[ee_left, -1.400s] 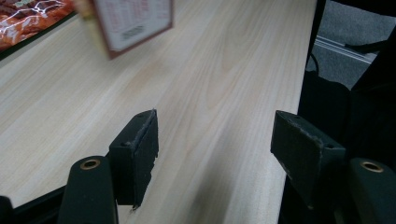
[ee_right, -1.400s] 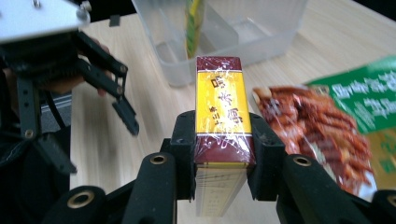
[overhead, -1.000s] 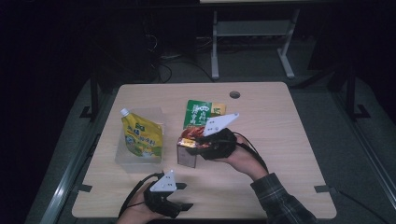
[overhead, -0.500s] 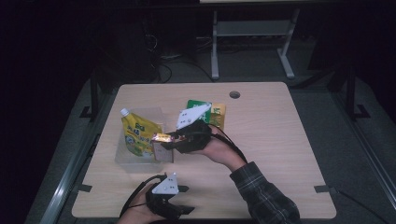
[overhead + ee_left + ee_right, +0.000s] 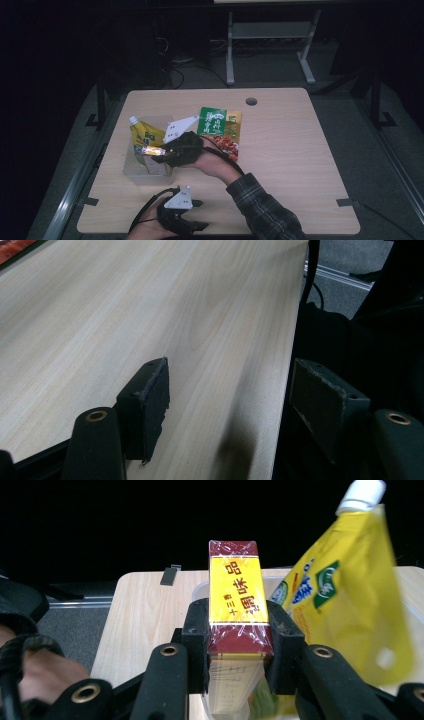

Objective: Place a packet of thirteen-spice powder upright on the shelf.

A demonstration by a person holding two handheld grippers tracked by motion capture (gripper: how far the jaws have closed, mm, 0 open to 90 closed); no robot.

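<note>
My right gripper (image 5: pixel 159 154) is shut on a small red and yellow box (image 5: pixel 152 151) wrapped in film, and holds it over a clear plastic bin (image 5: pixel 131 170) at the table's left. In the right gripper view the box (image 5: pixel 236 600) stands clamped between both pads (image 5: pixel 196 635), its printed face up. A yellow spout pouch (image 5: pixel 145 134) leans in the bin, close beside the box (image 5: pixel 345 595). My left gripper (image 5: pixel 199 215) rests near the table's front edge, and in the left gripper view it (image 5: pixel 230 390) is open with nothing between the pads.
A green packet (image 5: pixel 212 121) and a red snack packet (image 5: pixel 229 146) lie in the middle of the wooden table (image 5: pixel 290 165), right of the bin. A round cable hole (image 5: pixel 251 101) sits near the far edge. Metal desk legs (image 5: pixel 230 55) stand behind the table.
My right gripper has carried the box to the left, from above the packets to above the bin beside the pouch. The left gripper has stayed where it was.
</note>
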